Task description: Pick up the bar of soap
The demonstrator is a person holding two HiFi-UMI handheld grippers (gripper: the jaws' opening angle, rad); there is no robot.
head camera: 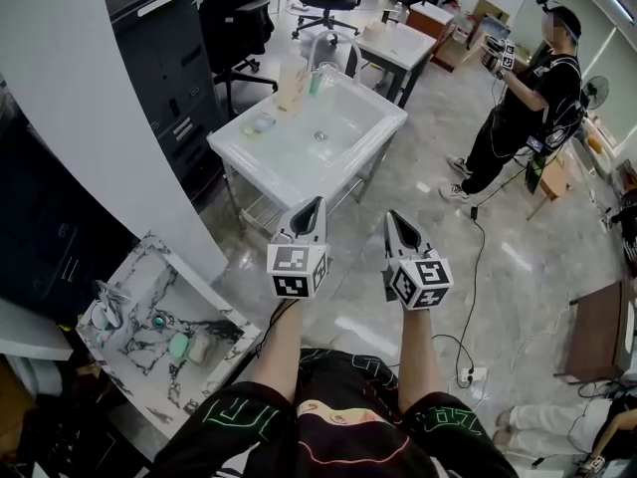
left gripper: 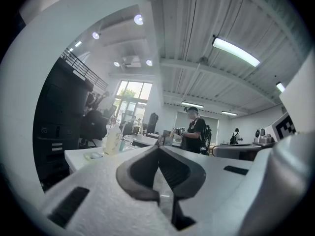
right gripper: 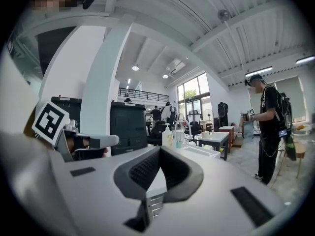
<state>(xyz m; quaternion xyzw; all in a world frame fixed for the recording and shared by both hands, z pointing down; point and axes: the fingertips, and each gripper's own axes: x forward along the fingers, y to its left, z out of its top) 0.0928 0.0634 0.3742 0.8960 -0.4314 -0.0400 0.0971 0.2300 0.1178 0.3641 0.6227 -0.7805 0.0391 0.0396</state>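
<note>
Glossy grey floor tiles run underfoot where the left gripper [head camera: 317,203] and the right gripper [head camera: 394,216] are held level side by side, each white two-jaw tool clenched tight with nothing between its tips. Down to the left is a black-veined marble washbasin [head camera: 139,267]. Ahead stands a white rectangular ceramic sink on a metal frame [head camera: 249,159]. The small pale oval bar of soap [head camera: 262,122] lies on its left rim, well apart from both grippers. Beyond, a person in black clothes [head camera: 528,98] stands.
</note>
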